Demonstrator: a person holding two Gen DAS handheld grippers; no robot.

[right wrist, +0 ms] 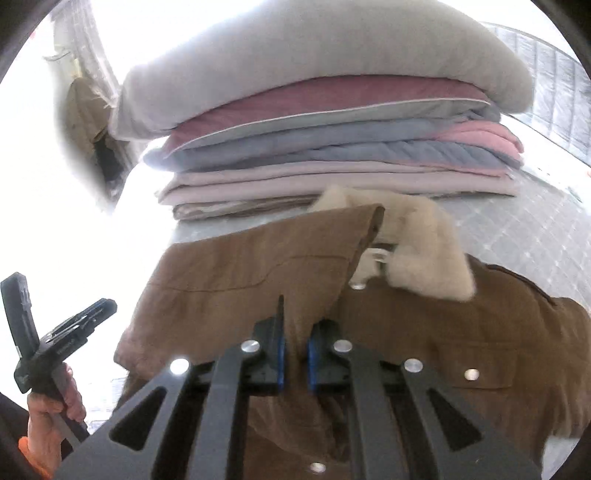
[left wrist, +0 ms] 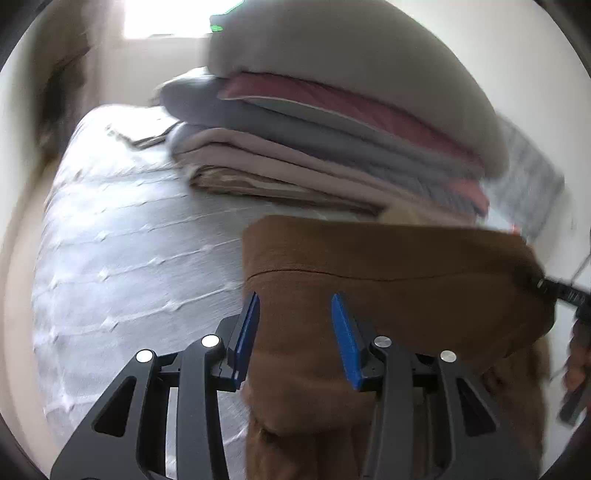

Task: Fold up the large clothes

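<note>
A quilted grey mattress (left wrist: 122, 236) fills the room's middle. On it rests a stack of folded bedding (right wrist: 332, 147). Behind the stack, a bright window (left wrist: 166, 18) and pale walls (left wrist: 22, 155).

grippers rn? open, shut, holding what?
Left gripper: jaws apart, brown jacket between them, pads not pressing.
Right gripper: shut on a fold of the brown jacket.

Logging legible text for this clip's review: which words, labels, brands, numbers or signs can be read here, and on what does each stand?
None can be read.
Left gripper body, seen from the right wrist view: small pale markings, too small and blurred to read.
Brown jacket, its cream fleece collar and the folded bedding stack: no print or label visible.
</note>
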